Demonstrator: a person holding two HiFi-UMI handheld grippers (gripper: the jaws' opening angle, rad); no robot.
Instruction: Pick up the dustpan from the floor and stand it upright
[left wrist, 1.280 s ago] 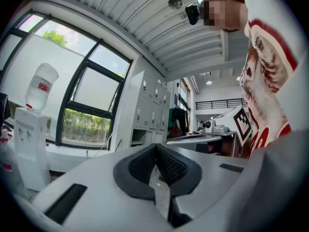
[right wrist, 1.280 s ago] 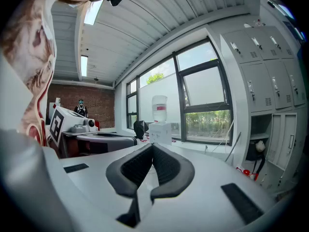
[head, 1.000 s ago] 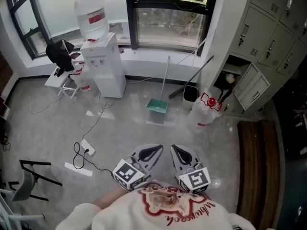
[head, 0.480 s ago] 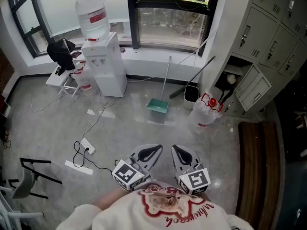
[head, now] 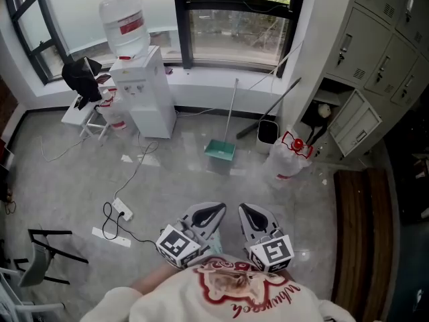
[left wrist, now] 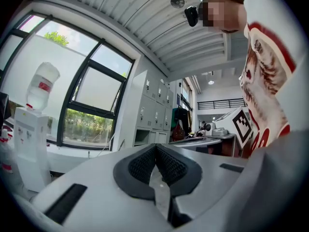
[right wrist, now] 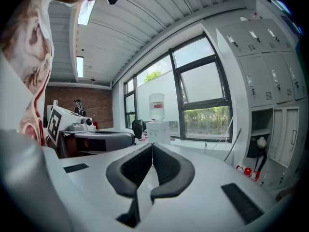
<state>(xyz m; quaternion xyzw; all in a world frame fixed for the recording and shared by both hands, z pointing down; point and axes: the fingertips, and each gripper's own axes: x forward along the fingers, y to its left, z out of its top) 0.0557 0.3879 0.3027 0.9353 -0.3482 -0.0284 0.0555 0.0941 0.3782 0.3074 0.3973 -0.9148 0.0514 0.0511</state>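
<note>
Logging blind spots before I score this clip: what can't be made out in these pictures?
- Pan of the dustpan: both gripper views, hidden below the left gripper and right gripper bodies.
- Whether its handle leans on the wall: head view looks too steeply down.
- Contents of the white bag near it: head view, too small.

Daylight floods in through the tall black-framed window, so the speckled grey concrete floor below it is evenly bright, with only faint, soft shadows. Left of that window a wide pale pane glares white. Both gripper views bulge hard at the edges, with black corners. In the right one, a white ceiling strip lamp glows left of the window.
</note>
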